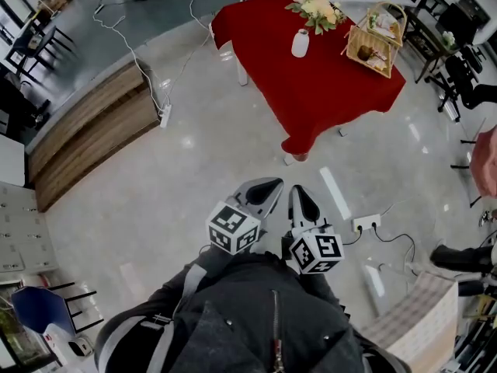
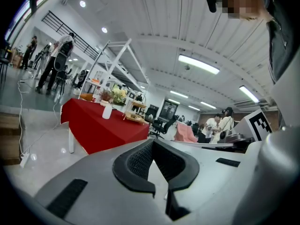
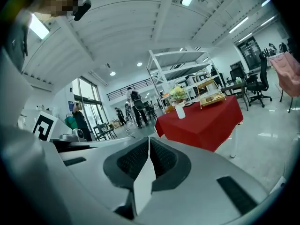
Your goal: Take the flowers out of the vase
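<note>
— Red cloth on the counter point(image 1: 311, 92); where from the left claw point(image 1: 270, 189) and right claw point(image 1: 300, 196)?
— Well ahead of both, across a stretch of pale floor point(image 1: 194, 162), a little to the right.
— And the claws themselves?
— Held just beside each other, low and close to the dark jacket point(image 1: 264, 317), both pointing toward the counter. Behind the jaws, marker cubes point(image 1: 233, 228), nearest the body.
— Open or closed?
— Closed, each one: pads meeting tip to tip in both gripper views, clamped on nothing.
— And the task's thing?
— Pale flowers point(image 1: 317, 8) with green leaves, at the counter's far side, well apart from either claw. Rise just past a white vase point(image 1: 300, 43) standing upright on the cloth. Cannot tell from this far off whether the stems sit in that vase or behind it.
— Anything else up there?
— Some wicker baskets point(image 1: 373, 47) right of the vase, also far ahead of the claws. Off to the left front, wooden platform point(image 1: 93, 123); on the floor just right of the right claw, power strip point(image 1: 365, 224).
</note>
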